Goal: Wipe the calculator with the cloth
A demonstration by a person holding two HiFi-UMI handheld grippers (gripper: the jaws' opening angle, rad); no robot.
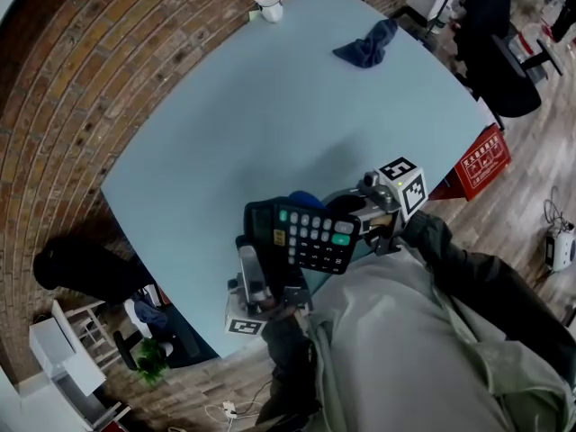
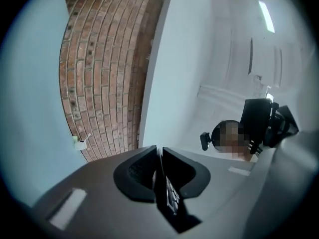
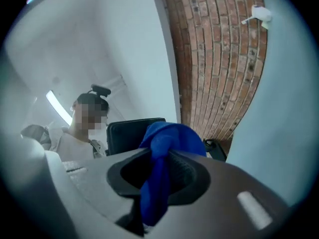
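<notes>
The black calculator (image 1: 309, 235), with pale keys and a few green ones, is held up over the near edge of the light blue table (image 1: 270, 115), keys facing me. My left gripper (image 1: 258, 273) is shut on its lower left edge. In the left gripper view the calculator (image 2: 168, 195) shows edge-on as a thin dark slab between the closed jaws of that gripper (image 2: 159, 171). My right gripper (image 1: 349, 209) is shut on a bright blue cloth (image 3: 167, 151), bunched between the pads of this gripper (image 3: 160, 173). The cloth (image 1: 306, 198) peeks out behind the calculator's top, and the calculator's black back (image 3: 130, 133) stands just beyond it.
A second, darker blue cloth (image 1: 367, 45) lies crumpled near the table's far right edge. A white cup (image 1: 268, 7) with a spoon stands at the far edge. A black office chair (image 1: 504, 70) and a red box (image 1: 481, 162) stand right of the table; brick paving lies to its left.
</notes>
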